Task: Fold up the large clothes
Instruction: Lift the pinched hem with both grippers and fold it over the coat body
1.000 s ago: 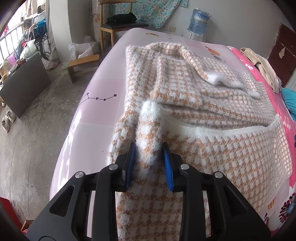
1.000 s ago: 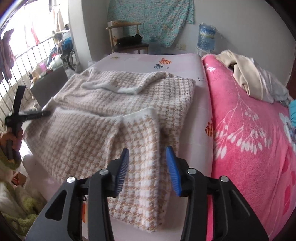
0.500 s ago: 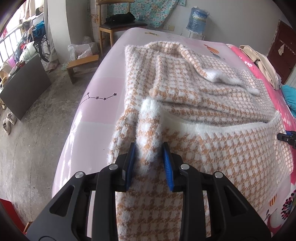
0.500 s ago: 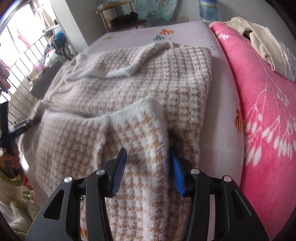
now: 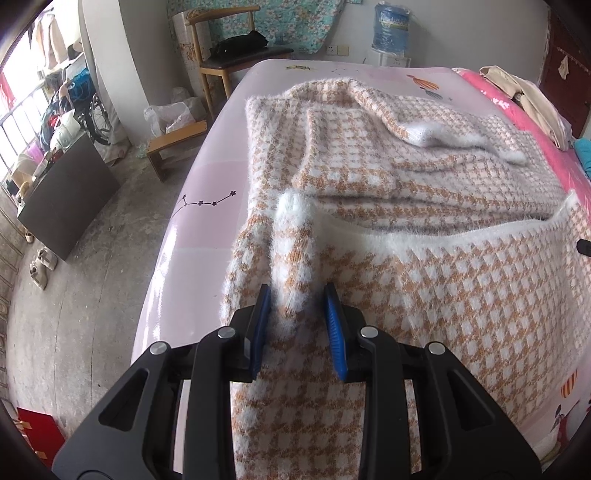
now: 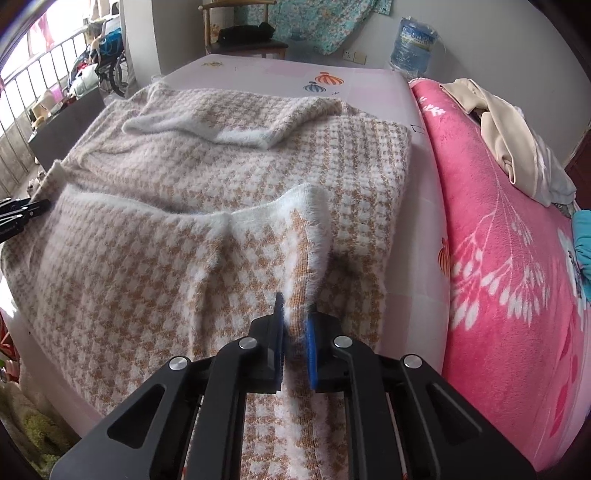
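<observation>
A fuzzy orange-and-white houndstooth sweater (image 5: 369,184) lies spread on the bed, its near hem folded back over the body. In the left wrist view my left gripper (image 5: 295,295) is shut on a bunched ridge at the hem's left corner, which sticks up between the blue pads. In the right wrist view my right gripper (image 6: 295,314) has its jaws closing tight on a pinched ridge at the hem's right corner of the sweater (image 6: 240,166). The left gripper's tip (image 6: 18,218) shows at the far left edge there.
The pale pink sheet (image 5: 207,221) ends at the bed's left edge above a concrete floor. A pink floral blanket (image 6: 498,240) with beige clothes (image 6: 517,147) covers the right side. A wooden chair (image 5: 229,55), low stool (image 5: 173,142) and water bottle (image 5: 391,26) stand beyond.
My right gripper came down over the hem's right corner and closed its jaws on it. The left gripper kept its hold and barely moved.
</observation>
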